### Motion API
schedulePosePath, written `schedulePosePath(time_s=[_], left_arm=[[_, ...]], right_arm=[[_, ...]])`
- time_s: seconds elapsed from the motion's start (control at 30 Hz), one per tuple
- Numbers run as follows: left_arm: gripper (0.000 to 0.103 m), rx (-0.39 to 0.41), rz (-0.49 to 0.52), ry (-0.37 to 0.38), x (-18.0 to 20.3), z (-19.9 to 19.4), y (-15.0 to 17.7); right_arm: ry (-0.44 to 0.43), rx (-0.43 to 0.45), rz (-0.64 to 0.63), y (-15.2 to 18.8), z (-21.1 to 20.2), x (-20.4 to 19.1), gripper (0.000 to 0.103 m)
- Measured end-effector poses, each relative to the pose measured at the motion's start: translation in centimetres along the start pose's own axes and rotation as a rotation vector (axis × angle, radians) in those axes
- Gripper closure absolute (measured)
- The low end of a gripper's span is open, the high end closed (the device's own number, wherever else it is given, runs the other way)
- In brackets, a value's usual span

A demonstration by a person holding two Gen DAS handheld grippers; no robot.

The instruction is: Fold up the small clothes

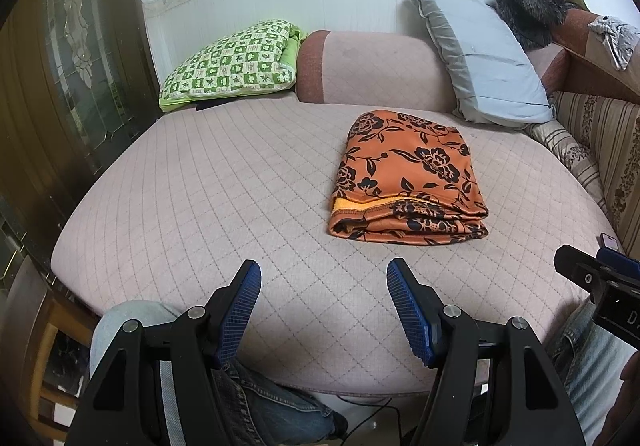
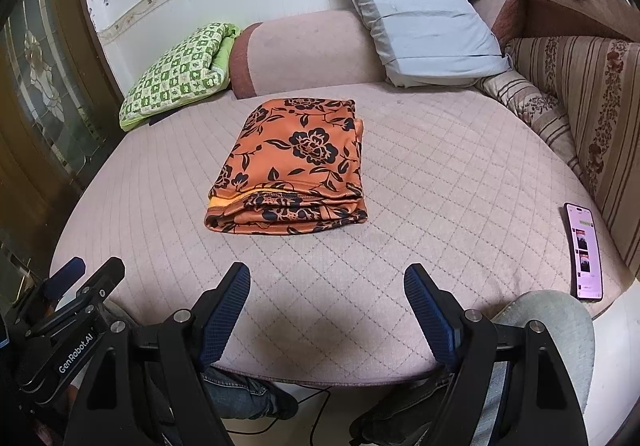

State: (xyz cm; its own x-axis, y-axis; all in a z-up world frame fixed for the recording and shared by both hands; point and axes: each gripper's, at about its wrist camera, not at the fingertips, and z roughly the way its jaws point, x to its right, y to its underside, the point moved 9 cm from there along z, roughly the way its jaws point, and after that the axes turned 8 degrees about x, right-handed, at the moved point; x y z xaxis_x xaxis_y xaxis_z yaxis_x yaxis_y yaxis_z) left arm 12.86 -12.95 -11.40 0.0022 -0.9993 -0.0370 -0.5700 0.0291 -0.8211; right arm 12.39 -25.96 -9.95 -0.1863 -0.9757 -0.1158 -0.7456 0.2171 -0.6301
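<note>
An orange garment with black flowers [image 1: 408, 177] lies folded into a thick rectangle on the pink quilted cushion [image 1: 224, 181]; it also shows in the right wrist view [image 2: 292, 165]. My left gripper [image 1: 324, 278] is open and empty, held over the cushion's near edge, short of the garment and to its left. My right gripper [image 2: 326, 280] is open and empty, also near the front edge, short of the garment. Each gripper shows at the edge of the other's view: the right one [image 1: 600, 278], the left one [image 2: 76, 298].
A green checked pillow [image 1: 232, 63] and a grey pillow [image 1: 484, 57] lean at the back. A phone [image 2: 584, 252] lies on the cushion's right edge. A striped sofa back [image 2: 592, 85] stands at the right, a glass door [image 1: 76, 45] at the left. My knees are below the cushion.
</note>
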Motion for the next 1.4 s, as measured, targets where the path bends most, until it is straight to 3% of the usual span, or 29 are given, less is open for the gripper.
schedulePosePath(time_s=[1.4], left_arm=[[0.037,-0.034,0.005,-0.002,-0.35,0.75,0.19]], right_arm=[[0.004,-0.001,-0.015,-0.28,0.10,0.33,0.022]])
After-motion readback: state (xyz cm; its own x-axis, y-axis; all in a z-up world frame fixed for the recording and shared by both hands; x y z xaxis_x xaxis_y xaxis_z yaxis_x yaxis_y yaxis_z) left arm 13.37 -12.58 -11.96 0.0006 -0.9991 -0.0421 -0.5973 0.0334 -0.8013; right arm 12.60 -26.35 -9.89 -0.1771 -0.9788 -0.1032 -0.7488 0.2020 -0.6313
